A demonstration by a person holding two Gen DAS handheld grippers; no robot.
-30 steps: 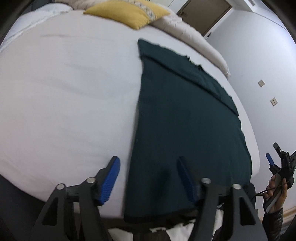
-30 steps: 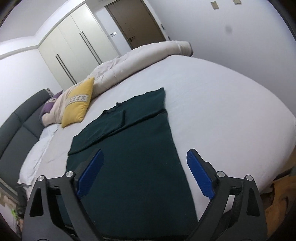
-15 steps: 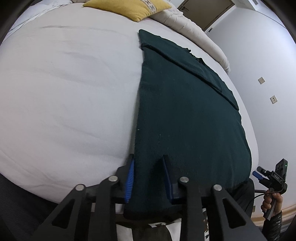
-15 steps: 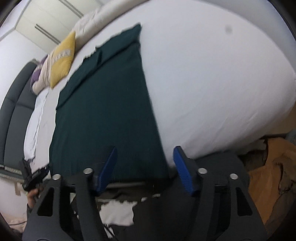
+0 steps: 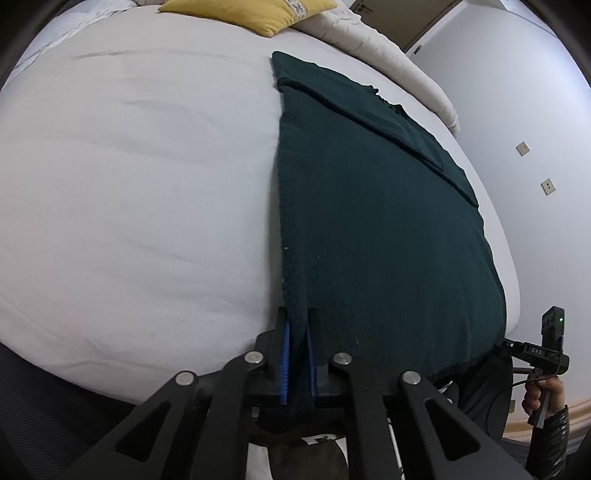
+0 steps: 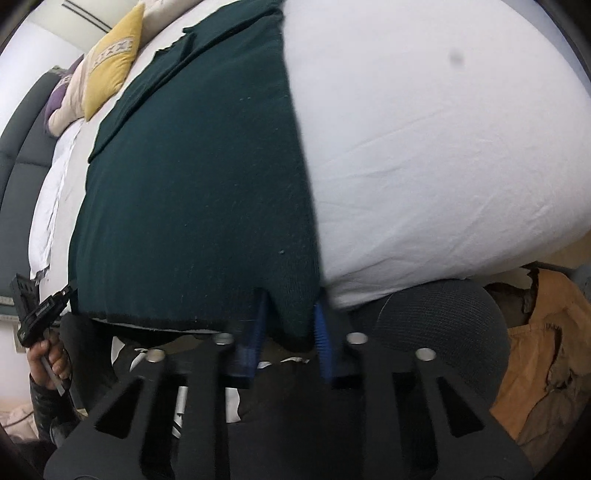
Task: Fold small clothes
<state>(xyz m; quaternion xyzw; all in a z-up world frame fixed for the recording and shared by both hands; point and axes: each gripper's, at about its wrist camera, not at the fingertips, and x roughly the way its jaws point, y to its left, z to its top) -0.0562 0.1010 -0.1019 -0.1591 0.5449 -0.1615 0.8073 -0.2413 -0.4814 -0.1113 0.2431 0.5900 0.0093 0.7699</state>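
Left gripper clamped on dark green garment hem; right gripper jaws closing on its other corner. One garment, one yellow pillow; "DAS" reads on the far gripper.

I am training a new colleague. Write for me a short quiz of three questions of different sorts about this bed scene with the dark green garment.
1. True or false: the left gripper is shut on the near hem of the dark green garment.
2. Which cushion lies near the head of the white bed? A) red B) yellow C) blue
3. Fill in: the right gripper has the garment's near ____ corner between its fingers.

Key:
1. True; its fingers pinch the hem.
2. B, the yellow cushion.
3. Right; its jaws are closing on that corner.
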